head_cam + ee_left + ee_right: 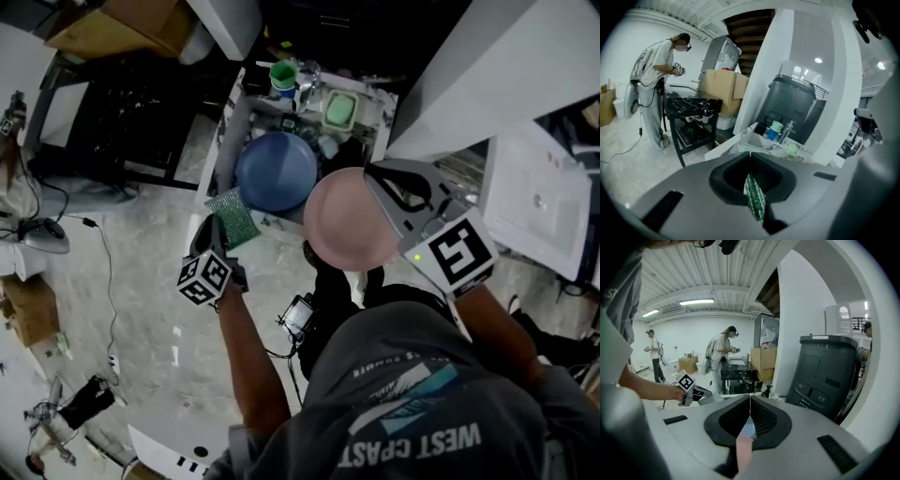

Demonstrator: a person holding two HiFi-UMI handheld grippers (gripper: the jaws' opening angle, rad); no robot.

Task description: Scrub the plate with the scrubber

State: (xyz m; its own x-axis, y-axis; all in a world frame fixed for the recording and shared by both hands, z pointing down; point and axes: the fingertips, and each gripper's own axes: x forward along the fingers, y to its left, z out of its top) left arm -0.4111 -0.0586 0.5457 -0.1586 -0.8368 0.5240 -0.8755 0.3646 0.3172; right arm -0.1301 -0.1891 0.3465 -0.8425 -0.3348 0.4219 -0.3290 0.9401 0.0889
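My left gripper (220, 232) is shut on a green mesh scrubber (232, 217), held to the left of the sink. In the left gripper view the scrubber (754, 200) stands on edge, pinched between the closed jaws of the left gripper (750, 158). The right gripper (377, 183) is shut on the right rim of a pink plate (349, 218), which it holds in the air in front of the sink. In the right gripper view the plate (744, 446) shows edge-on in the jaws of the right gripper (750, 405). The scrubber and the pink plate are apart.
A blue plate (277, 171) lies in the small sink (232, 112). Behind it stand a green cup (283, 73), a tap and a green soap dish (339, 110). A white slanted wall (487, 66) rises on the right. Other people (723, 357) stand far off.
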